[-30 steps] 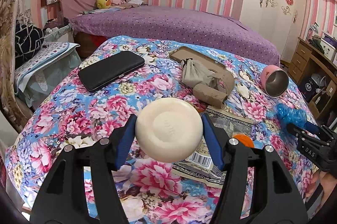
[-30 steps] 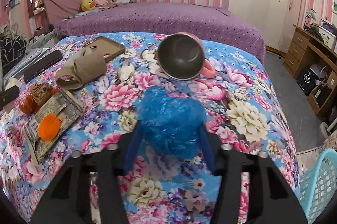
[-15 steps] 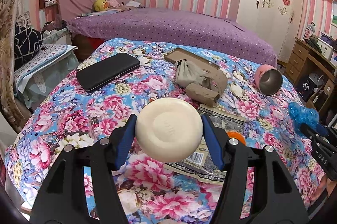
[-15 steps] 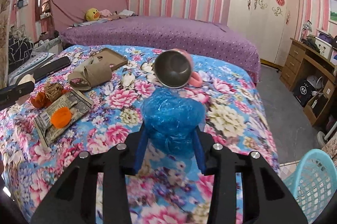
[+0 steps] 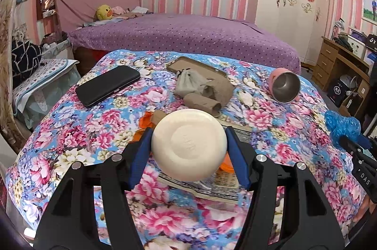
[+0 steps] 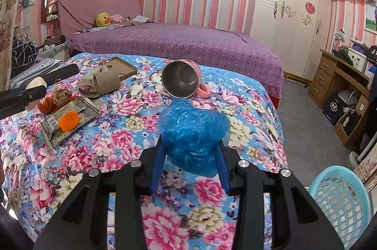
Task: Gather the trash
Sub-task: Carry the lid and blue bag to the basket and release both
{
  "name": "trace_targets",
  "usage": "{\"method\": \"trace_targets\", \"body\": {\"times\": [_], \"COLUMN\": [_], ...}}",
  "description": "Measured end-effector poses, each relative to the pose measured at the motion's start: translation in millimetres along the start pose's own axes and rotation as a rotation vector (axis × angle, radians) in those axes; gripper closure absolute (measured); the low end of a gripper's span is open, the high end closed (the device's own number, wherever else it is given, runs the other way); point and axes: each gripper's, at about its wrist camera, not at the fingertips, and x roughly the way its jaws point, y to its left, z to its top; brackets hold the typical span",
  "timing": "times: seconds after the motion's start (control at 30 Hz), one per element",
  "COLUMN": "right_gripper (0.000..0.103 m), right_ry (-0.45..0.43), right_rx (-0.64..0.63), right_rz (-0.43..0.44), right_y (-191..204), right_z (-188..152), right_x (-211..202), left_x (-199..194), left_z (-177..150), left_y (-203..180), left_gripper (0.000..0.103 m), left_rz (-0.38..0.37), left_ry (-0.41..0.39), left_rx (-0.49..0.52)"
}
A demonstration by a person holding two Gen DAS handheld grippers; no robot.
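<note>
My left gripper (image 5: 189,144) is shut on a round cream soap bar (image 5: 188,144), held above the floral bedspread (image 5: 70,127). My right gripper (image 6: 192,148) is shut on a crumpled blue plastic bag (image 6: 192,139), held above the bed's right side; the bag also shows in the left wrist view (image 5: 341,126). On the bed lie a flattened printed wrapper (image 6: 68,120) with orange peel (image 6: 68,120) on it, more orange peel (image 6: 46,105), a brown paper wad (image 6: 61,95) and cardboard tubes (image 6: 101,84). A turquoise basket (image 6: 339,203) stands on the floor at the lower right.
A pink steel-lined mug (image 6: 183,81) lies on its side mid-bed. A black phone (image 5: 107,85) and a brown phone case (image 5: 195,66) lie further back. A purple bed (image 5: 183,35) is behind, a wooden desk (image 6: 341,82) and white wardrobe (image 6: 289,26) at right.
Both grippers have pulled back and risen from the bed with their loads. The basket has come further into the right wrist view.
</note>
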Motion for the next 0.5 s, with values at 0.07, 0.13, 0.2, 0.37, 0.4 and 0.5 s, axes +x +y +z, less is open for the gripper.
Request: {"method": "trace_targets", "body": {"times": [0.07,0.13,0.2,0.37,0.4,0.5], "right_gripper": [0.064,0.064,0.064,0.064,0.064,0.064], "right_ry": [-0.003,-0.007,-0.011,-0.020,-0.021,-0.027], "right_rx": [0.002,0.002,0.004,0.013,0.016,0.032], "right_rz": [-0.001,-0.003,-0.005,-0.021,-0.025,-0.046], "right_y": [-3.1,-6.8,-11.4,-31.5,-35.0,-54.8], "right_z": [-0.9,-1.7,-2.8,-8.4,-9.5,-15.1], "right_x": [-2.2,-5.6,-9.3,-23.3,-25.3,-35.7], "left_x": [-1.5,-2.6,-2.4,-5.7,-6.7,-11.0], "left_z": [-1.3,-3.2,-4.5,-12.5,-14.0,-19.9], "left_y": [-6.6,-12.8,-16.7,-33.0,-36.6,-49.6], "left_gripper": [0.042,0.042,0.042,0.042,0.042,0.042], "left_rz": [-0.002,-0.010,-0.013,-0.031,-0.032,-0.038], "left_ry": [-0.003,-0.002,0.001,0.009,0.009,0.012], "left_rx": [0.011,0.017,0.019,0.031,0.037,0.047]}}
